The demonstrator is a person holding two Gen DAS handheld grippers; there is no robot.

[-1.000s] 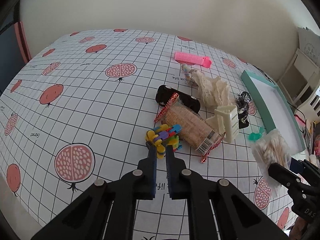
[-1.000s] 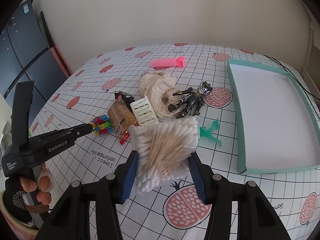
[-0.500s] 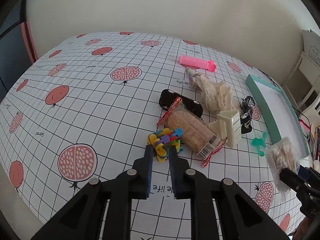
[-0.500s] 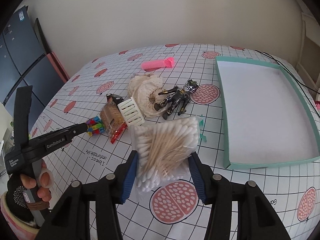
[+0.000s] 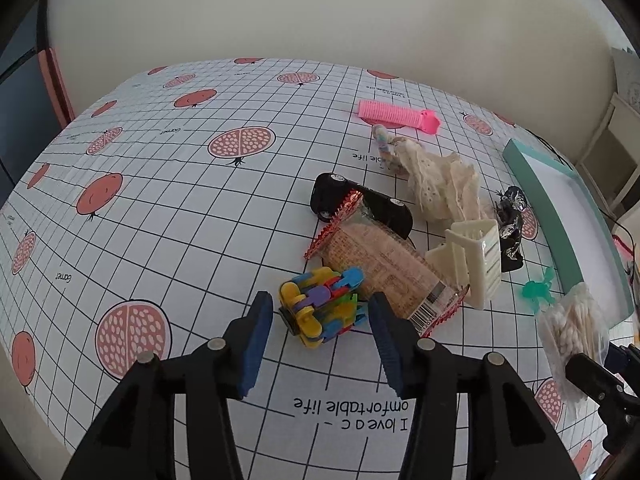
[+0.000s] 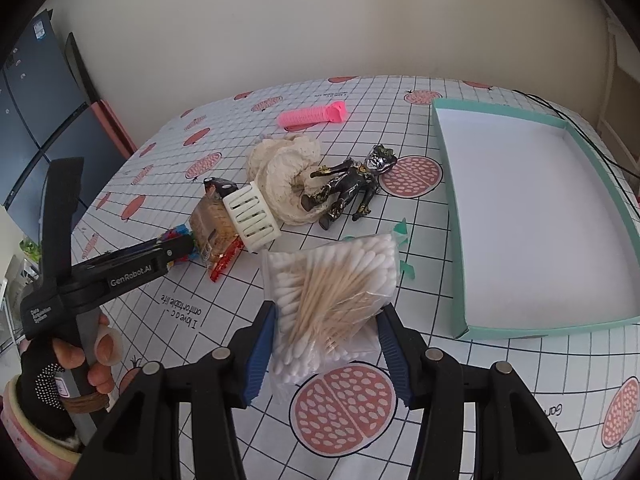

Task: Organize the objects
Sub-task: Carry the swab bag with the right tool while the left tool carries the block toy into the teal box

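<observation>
Left-wrist view: the left tongs (image 5: 320, 320) point down at a surface covered by a white, black-gridded cloth printed with pomegranates (image 5: 160, 216). Their jaws are opening, and the blue pads flank a multicoloured plastic link toy (image 5: 320, 304) that lies on the cloth between them, untouched by either pad. Just behind the toy lies a clear snack packet with red serrated ends (image 5: 384, 264), and behind that a black toy car (image 5: 360, 208). To the right of the packet lies a cream slotted plastic holder (image 5: 476, 256), touching it, with a crumpled cream lace cloth (image 5: 444, 184) behind it and a pink plastic comb-like roller (image 5: 396, 114) farther back. A small translucent green plastic piece (image 5: 538, 290) sits near the rim of a shallow teal-edged white tray (image 5: 560, 216) at the right.

Right-wrist view: the right tongs (image 6: 328, 344) are clamped at a middling width on a clear bag of wooden-stemmed cotton swabs (image 6: 332, 292), held above the cloth just left of the tray's near corner. The tray (image 6: 452, 184) lies to the right, its white floor bare. A black and gold action figure (image 6: 352, 188) lies beside the lace cloth (image 6: 284, 176), left of the tray. At the far left a gloved hand (image 6: 60, 364) grips the handle of the left tongs, whose tips reach the link toy (image 6: 176, 240)
</observation>
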